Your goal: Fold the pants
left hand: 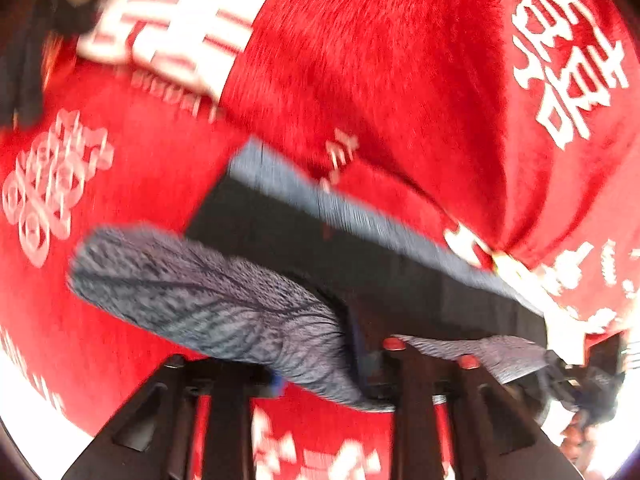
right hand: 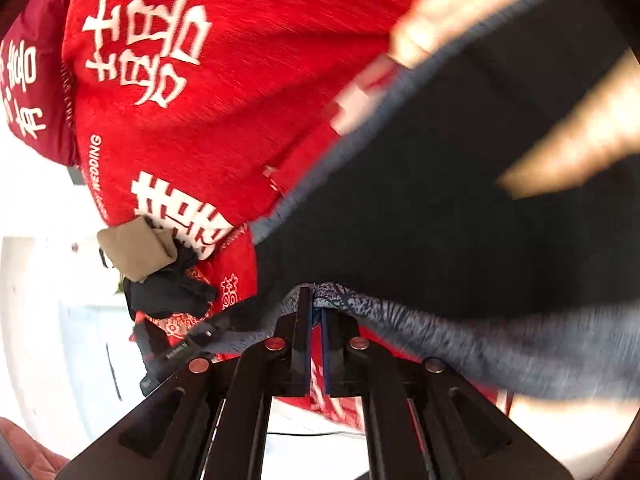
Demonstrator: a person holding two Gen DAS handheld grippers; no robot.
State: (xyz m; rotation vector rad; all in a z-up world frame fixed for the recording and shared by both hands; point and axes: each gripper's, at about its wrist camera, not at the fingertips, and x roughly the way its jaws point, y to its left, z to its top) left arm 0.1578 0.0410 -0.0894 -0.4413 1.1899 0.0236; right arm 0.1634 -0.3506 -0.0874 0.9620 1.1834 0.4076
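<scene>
Gripping heathered grey-knit pants [right hand: 460,240], both grippers clamp the fabric.
Left gripper [left hand: 320,360], right gripper [right hand: 316,312]; red fleecy blanket [left hand: 380,60] beneath.

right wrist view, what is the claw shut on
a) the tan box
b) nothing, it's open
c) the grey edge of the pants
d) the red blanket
c: the right claw has its fingers nearly together with the grey knit edge of the pants pinched between them, while the red blanket lies behind and the tan box sits apart to the left.
</scene>
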